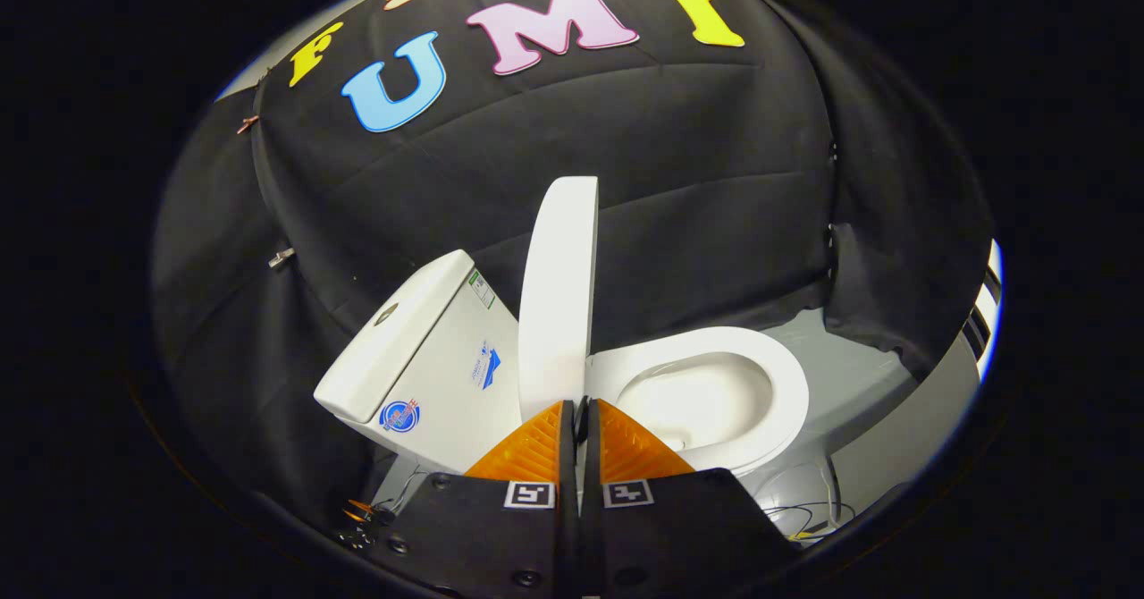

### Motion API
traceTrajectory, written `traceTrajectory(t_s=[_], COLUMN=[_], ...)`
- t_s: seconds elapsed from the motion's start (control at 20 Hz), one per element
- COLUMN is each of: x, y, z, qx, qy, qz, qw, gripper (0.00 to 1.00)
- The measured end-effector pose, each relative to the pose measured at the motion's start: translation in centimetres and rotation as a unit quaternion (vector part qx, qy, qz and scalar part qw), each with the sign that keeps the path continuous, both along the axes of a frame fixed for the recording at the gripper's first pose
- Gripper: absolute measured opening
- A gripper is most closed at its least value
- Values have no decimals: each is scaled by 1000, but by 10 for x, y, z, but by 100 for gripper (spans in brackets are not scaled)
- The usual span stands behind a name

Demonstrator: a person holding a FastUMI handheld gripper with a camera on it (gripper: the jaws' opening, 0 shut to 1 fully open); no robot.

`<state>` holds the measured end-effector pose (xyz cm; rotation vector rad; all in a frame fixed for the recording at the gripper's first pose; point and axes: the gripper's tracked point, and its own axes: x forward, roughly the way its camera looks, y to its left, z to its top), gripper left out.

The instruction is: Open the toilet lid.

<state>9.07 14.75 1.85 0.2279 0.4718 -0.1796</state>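
Gripper view, my gripper point(580, 402): my two fingers were drawn together with only a thin slit between them, and they gripped nothing.
Gripper view, fingertips point(547, 422): they sat right at the lower edge of the smooth white plastic toilet lid point(559, 291); whether they touched it I could not tell.
Gripper view, lid position: the lid stood raised, nearly upright and seen edge-on, rising just ahead of my fingers between the tank and the bowl.
Gripper view, white glossy toilet seat ring point(769, 375): it lay flat, beyond my fingers and on the side of the lid away from the tank, with the white ceramic bowl point(697, 398) open to view inside it.
Gripper view, white boxy ceramic tank point(420, 349): it stood on the other side of the lid, close beside it, bearing several small stickers on its near face.
Gripper view, grey floor point(849, 384): it lay under and beyond the seat.
Gripper view, thin loose cables point(804, 514): they lay on the floor near the base of the toilet.
Gripper view, black cloth wall point(697, 179): it hung behind the tank and the lid.
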Motion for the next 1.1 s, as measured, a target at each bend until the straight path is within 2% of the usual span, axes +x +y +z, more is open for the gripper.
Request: traceTrajectory(t_s=[0.3,1.1], x=[7,31], y=[29,98], z=[3,2], qx=[-27,-102], qy=[8,8], qz=[-12,-4], qw=[1000,995], gripper=[5,7])
